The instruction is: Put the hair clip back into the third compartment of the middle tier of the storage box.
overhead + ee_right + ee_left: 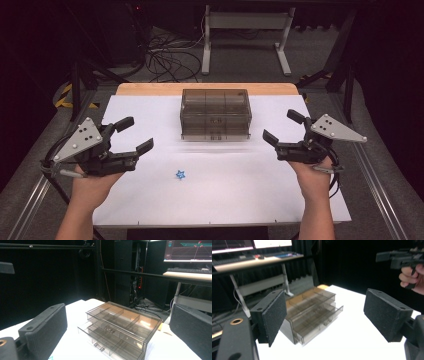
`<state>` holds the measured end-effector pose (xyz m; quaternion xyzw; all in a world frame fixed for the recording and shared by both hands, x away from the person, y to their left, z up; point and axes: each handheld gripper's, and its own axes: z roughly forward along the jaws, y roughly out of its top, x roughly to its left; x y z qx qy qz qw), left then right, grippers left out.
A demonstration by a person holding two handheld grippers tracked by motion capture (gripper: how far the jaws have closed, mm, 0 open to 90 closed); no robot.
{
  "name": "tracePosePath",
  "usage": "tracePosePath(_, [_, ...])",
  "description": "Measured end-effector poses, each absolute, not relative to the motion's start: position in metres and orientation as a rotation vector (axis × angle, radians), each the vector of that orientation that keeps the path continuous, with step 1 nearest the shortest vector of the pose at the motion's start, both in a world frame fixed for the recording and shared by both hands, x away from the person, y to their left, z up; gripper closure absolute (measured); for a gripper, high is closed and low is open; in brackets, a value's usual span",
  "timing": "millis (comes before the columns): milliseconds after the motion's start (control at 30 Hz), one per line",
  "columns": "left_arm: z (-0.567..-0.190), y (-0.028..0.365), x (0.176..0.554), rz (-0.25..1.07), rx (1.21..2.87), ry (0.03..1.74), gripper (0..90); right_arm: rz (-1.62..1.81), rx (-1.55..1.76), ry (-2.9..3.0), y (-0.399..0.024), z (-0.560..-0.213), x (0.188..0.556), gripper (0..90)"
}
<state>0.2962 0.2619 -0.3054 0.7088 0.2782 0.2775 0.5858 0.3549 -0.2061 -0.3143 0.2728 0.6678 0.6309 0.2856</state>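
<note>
Flanking the drawer box [215,114], both tongs, left [134,135] and right [283,127], gaping, empty.

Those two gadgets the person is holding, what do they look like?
Each is a black handheld tool. The left gripper and right gripper each end in two flat black jaws faced with rough dark pads. A grey three-cornered plate dotted with white spots tops each, and dark cables trail off. Forearms are unsleeved.

Counted: one smoky plastic drawer box [215,114] with two drawers, one small blue star [180,174] in front of that box, two grippers, left [134,135] and right [283,129], flanking it.
</note>
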Motion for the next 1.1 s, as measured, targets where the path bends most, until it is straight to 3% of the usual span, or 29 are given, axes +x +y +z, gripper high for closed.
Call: tracePosePath(1100, [-0.35,0.247,0.321,0.53,1.83,0.781,32.1,1.655,0.722,1.793,-0.206,-0.314,0.352,2.1])
